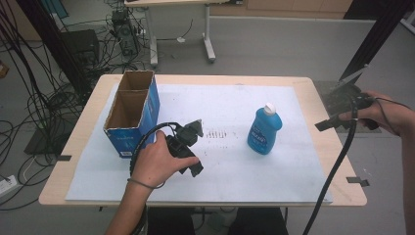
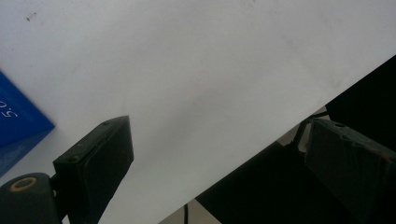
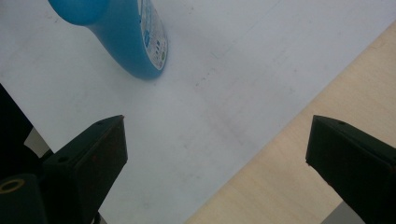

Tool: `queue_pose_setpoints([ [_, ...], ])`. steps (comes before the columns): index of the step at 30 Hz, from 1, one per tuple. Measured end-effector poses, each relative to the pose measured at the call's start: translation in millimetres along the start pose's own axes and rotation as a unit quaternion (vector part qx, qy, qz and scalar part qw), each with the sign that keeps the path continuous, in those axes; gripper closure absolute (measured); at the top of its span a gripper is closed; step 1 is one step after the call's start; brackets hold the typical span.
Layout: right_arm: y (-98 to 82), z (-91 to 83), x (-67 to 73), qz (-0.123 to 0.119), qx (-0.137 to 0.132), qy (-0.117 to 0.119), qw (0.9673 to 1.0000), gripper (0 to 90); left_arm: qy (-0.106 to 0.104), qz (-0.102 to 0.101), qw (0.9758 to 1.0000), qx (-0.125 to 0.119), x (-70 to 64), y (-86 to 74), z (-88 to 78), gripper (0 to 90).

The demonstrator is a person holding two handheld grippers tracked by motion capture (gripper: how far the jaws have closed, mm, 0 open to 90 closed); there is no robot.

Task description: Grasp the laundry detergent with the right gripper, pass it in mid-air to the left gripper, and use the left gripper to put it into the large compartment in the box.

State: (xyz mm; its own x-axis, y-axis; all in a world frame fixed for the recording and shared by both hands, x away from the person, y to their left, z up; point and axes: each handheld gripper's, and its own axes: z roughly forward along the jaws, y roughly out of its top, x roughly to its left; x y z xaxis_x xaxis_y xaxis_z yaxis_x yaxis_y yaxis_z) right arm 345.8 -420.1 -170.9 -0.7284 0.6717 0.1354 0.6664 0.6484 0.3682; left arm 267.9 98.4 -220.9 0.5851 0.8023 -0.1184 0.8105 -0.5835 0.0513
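One bottle [image 1: 264,129] — one box [image 1: 132,113]

Bright even light, soft shadows, slight blur

— Where does everything sit relative to the bottle [image 1: 264,131]?

— It stands on the paper sheet [image 1: 230,103]. The cardboard box [image 1: 132,112] lies well to its left, the left gripper [image 1: 188,147] between them, nearer the front. The right gripper [image 1: 342,110] hovers to its right, past the sheet's edge.

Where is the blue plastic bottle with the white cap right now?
In the high view, the blue plastic bottle with the white cap stands upright on the white sheet, right of centre, between the left gripper and right gripper.
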Motion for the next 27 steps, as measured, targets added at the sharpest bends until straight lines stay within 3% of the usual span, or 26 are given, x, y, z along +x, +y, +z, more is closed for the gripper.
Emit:
queue_pose_setpoints([
  [23,-18.9,7.8,11.0,-0.001,-0.01,-0.005,0.9999,5.2,-0.005,0.0,1.0,-0.005,0.3,-3.3,1.1,7.9],
  [27,-26.1,9.9,11.6,-0.001,-0.023,-0.001,0.9997,5.2,-0.006,-0.001,1.0,-0.005,0.6,-3.3,2.0,7.9],
])
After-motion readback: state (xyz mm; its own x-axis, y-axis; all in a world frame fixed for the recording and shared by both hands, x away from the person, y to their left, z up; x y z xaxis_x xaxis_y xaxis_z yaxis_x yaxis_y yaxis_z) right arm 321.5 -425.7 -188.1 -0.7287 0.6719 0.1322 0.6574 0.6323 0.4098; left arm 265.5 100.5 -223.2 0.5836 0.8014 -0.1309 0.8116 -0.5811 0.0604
